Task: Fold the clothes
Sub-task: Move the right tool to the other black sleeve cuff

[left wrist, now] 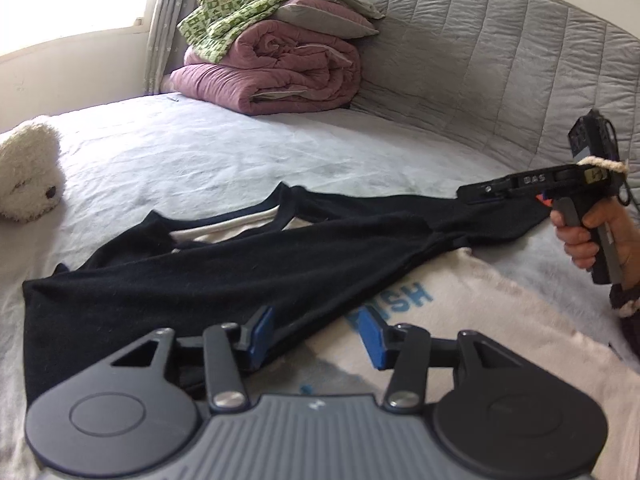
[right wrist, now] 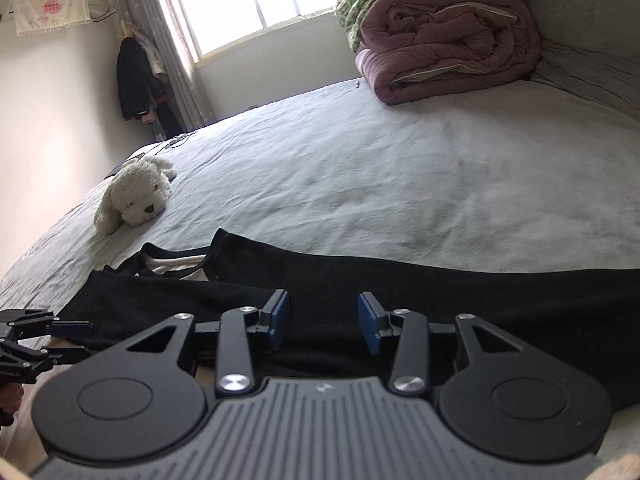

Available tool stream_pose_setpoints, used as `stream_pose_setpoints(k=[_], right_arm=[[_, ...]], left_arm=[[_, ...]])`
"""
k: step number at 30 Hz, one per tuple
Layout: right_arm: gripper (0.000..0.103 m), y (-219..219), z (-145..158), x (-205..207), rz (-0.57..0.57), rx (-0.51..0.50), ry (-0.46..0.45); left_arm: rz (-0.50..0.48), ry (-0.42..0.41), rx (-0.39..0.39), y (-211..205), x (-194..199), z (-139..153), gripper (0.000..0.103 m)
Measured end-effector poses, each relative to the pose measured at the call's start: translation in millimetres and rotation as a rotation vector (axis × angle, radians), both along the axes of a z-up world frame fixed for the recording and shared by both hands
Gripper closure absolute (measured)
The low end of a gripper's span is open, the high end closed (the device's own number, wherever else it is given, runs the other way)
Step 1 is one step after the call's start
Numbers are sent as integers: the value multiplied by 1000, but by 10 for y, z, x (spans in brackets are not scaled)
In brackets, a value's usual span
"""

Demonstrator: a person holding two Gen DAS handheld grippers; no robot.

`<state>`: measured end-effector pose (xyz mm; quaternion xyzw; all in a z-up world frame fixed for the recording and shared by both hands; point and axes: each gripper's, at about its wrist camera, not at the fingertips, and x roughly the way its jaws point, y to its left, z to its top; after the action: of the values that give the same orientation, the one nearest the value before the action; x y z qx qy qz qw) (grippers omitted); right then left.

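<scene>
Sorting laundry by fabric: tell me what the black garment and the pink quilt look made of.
Black garment: seemingly a matte, slightly fuzzy knit; fine fibres catch light, soft drape. Pink quilt: apparently padded cotton-like fabric; puffy, crinkled folds, no sheen.

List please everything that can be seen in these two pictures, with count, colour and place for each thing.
garment: one, black, spread across the near part of the bed
cloth with blue letters: one, cream, under the garment on the right
bed sheet: one, pale grey, covers the bed
plush dog: one, white, on the sheet at the left
folded quilt: one, mauve, far corner of the bed
patterned blanket: one, green, on top of the quilt
headboard: one, grey, quilted, behind the bed
dark clothes: hanging beside the window
left gripper: open, over the garment's edge
right gripper: open, over the garment
hand: one, holds the right gripper's handle
</scene>
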<state>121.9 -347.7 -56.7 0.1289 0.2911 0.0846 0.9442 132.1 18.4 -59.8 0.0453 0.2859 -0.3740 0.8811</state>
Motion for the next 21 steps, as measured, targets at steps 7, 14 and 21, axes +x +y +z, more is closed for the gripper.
stream_pose_setpoints(k=[7, 14, 21], right_arm=[[45, -179, 91, -33, -118, -33, -7], [45, -498, 67, -426, -230, -17, 69], [45, -1114, -102, -822, -503, -26, 136]], left_arm=[[-103, 24, 47, -860, 98, 104, 56], [-106, 134, 7, -1562, 324, -247, 55], [-18, 112, -35, -1345, -117, -98, 53]])
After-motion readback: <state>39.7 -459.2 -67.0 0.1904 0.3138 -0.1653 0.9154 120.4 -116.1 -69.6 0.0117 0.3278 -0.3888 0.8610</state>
